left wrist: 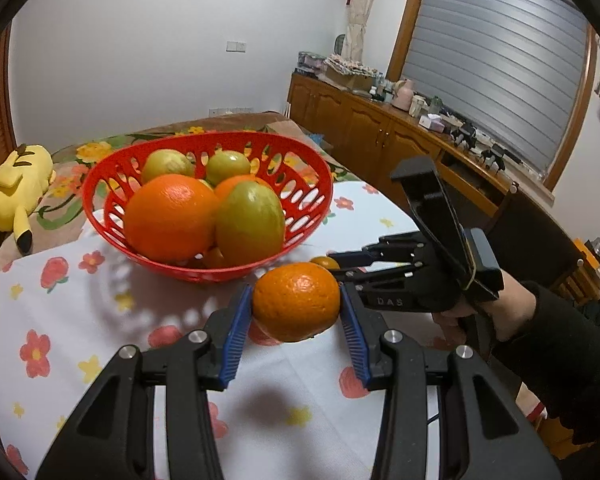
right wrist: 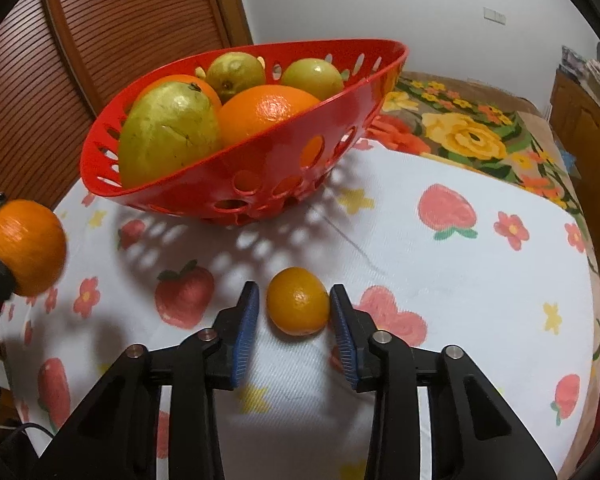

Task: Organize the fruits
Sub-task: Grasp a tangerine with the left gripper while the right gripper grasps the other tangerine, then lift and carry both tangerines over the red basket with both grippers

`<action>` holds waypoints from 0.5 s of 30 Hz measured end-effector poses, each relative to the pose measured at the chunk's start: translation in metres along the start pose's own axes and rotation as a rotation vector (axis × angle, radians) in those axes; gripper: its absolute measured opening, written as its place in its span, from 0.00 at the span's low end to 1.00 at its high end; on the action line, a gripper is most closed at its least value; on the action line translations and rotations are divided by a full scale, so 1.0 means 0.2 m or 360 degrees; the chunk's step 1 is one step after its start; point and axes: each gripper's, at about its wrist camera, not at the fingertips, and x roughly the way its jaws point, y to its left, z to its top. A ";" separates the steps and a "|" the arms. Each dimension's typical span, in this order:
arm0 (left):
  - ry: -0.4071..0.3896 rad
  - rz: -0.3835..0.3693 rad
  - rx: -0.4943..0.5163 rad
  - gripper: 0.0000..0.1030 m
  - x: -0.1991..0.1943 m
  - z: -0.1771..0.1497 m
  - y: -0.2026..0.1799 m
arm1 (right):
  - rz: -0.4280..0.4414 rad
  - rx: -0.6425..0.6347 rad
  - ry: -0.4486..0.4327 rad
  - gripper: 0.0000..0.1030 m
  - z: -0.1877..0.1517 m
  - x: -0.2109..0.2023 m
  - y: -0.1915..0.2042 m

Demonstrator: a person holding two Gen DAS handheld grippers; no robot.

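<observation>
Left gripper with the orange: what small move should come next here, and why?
Probably carry the orange forward over the red basket rim before letting go. The left gripper is shut on it above the tablecloth, short of the basket. The right gripper sits around the small orange on the cloth.

A flowered tablecloth (right wrist: 440, 280) lies under the fingers, with a yellow plush toy (left wrist: 16, 196) far beyond them, leftward.
</observation>
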 end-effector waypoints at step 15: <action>-0.0149 0.0088 -0.0008 0.41 -0.12 0.14 0.09 | 0.0037 -0.0091 -0.0189 0.29 0.00 -0.33 0.08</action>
